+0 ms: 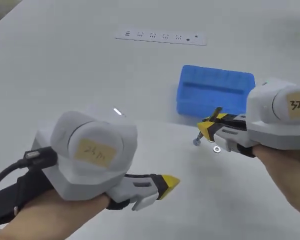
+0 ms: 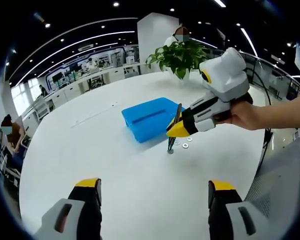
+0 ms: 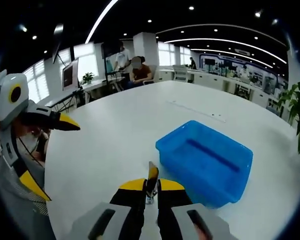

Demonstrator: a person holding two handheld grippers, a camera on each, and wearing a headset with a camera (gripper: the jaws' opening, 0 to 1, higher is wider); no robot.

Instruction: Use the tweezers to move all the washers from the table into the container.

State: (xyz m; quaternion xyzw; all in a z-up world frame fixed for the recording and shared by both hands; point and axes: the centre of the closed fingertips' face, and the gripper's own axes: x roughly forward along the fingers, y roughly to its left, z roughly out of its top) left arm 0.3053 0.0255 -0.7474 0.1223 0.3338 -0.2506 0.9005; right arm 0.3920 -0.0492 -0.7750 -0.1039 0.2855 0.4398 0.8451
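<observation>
The washers [image 1: 217, 149] sit flat on the bench [image 1: 90, 75] just below our right tool [image 1: 206, 128], which is clenched on the tweezers [image 3: 152, 172]. Tiny, light, slippery, so we'd pinch across the rim. The blue container [image 1: 210, 107] is just beyond it; left tool [image 2: 155, 187] is released, empty.

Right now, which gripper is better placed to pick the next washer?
Right. The right gripper is shut on the tweezers, tips down by the washers beside the container. The left gripper is open, empty and farther away.
</observation>
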